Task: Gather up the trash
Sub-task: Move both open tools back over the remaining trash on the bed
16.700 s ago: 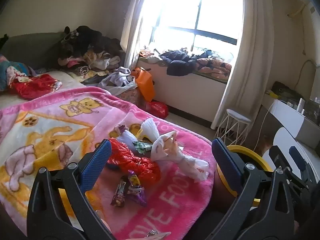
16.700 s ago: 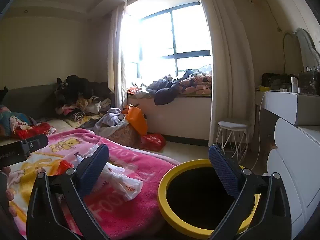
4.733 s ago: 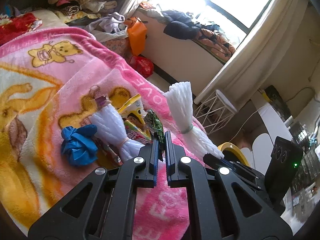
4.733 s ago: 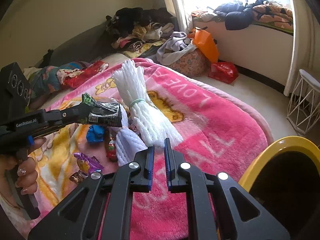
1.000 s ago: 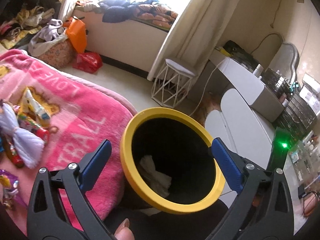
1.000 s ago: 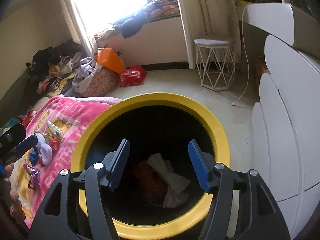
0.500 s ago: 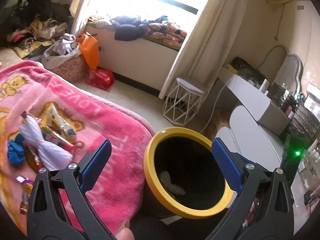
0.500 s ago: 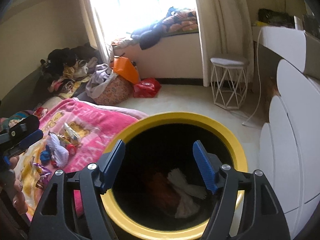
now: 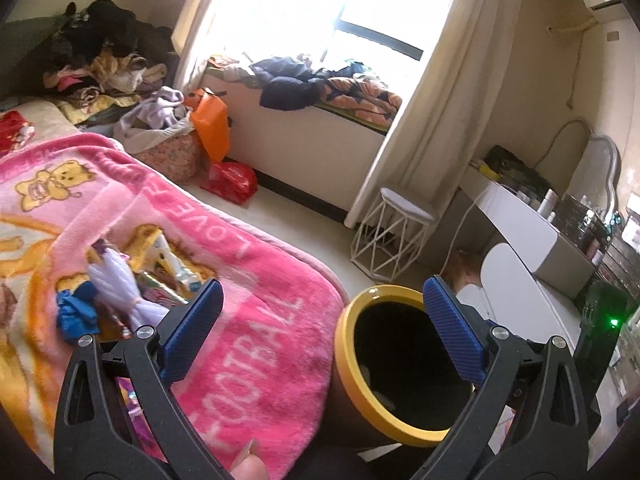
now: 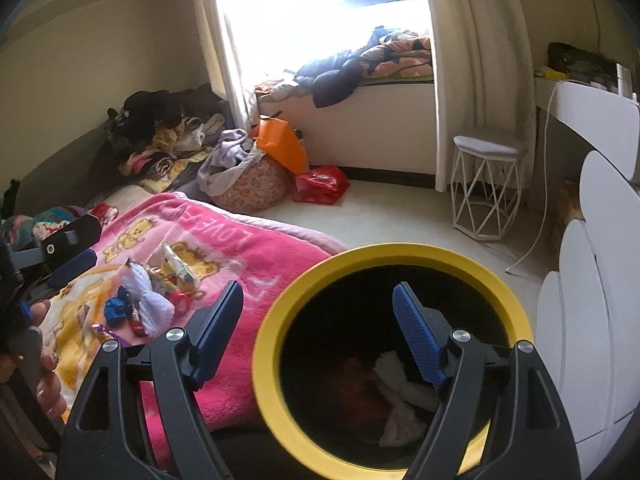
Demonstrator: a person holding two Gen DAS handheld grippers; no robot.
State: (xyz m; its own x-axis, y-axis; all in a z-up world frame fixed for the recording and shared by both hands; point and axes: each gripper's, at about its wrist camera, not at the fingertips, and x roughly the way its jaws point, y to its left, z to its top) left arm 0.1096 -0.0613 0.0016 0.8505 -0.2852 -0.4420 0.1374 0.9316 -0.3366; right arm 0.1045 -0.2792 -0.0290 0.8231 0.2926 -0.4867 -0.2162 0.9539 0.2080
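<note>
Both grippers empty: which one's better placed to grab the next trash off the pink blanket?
Left, probably. The left gripper is open beside the white foam net bundle; the right gripper, jaws opening, faces the yellow-rimmed bin.

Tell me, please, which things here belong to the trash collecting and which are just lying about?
Job:
yellow-rimmed bin
white foam net on the pink blanket
blue crumpled piece
snack wrappers

Lying about:
white wire stool
orange bag
red bag
clothes pile
</note>
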